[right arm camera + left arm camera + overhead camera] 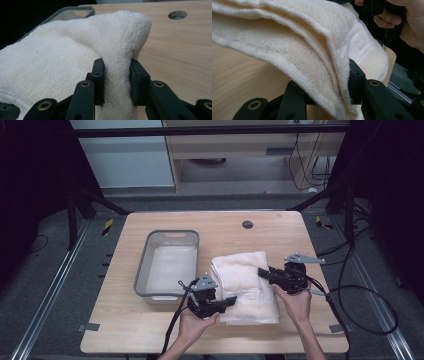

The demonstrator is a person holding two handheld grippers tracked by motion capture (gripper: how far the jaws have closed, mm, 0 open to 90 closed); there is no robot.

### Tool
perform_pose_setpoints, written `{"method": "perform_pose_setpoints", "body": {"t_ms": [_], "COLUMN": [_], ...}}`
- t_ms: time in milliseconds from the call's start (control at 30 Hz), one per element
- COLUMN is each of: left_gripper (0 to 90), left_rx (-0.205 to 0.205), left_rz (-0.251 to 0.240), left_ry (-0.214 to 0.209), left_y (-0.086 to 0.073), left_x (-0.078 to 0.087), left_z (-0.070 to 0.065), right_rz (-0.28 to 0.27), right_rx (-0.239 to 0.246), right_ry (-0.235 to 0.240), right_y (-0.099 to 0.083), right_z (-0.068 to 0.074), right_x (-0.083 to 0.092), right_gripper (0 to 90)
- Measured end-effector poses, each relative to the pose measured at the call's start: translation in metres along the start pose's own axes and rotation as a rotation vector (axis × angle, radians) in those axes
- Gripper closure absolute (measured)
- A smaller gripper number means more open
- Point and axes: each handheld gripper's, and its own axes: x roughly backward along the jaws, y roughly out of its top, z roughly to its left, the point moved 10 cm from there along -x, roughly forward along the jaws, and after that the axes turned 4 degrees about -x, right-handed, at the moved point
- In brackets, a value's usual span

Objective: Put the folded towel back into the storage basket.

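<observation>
A folded cream towel (pixel 245 280) lies right of centre on the wooden table (pixel 150 325). My left gripper (pixel 231 301) is shut on its near-left edge; in the left gripper view the stacked layers of the towel (pixel 299 50) are pinched between the black jaws of that gripper (pixel 325 82) and hang above the table top. My right gripper (pixel 262 272) is shut on the towel's right edge. In the right gripper view a thick fold of the towel (pixel 75 50) bulges up between the jaws of that gripper (pixel 117 72).
A grey plastic bin (pixel 172 234) stands just left of the towel; its rim (pixel 75 11) shows behind the cloth. A round cable hole (pixel 247 224) sits near the table's far edge. Black cables trail off to the right. The person's other hand (pixel 412 25) is beyond the towel.
</observation>
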Motion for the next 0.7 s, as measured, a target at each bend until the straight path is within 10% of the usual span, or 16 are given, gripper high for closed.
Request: {"method": "perform_pose_setpoints", "body": {"t_ms": [700], "left_gripper": [65.6], "left_rx": [-0.02], "left_rz": [-0.106], "left_ry": [0.091], "left_y": [0.029], "left_x": [0.061], "left_z": [0.027], "right_rz": [-0.119], "right_rx": [0.112], "right_ry": [-0.003], "right_y": [0.058], "right_z": [0.062], "right_x": [-0.01], "right_gripper": [68.1]}}
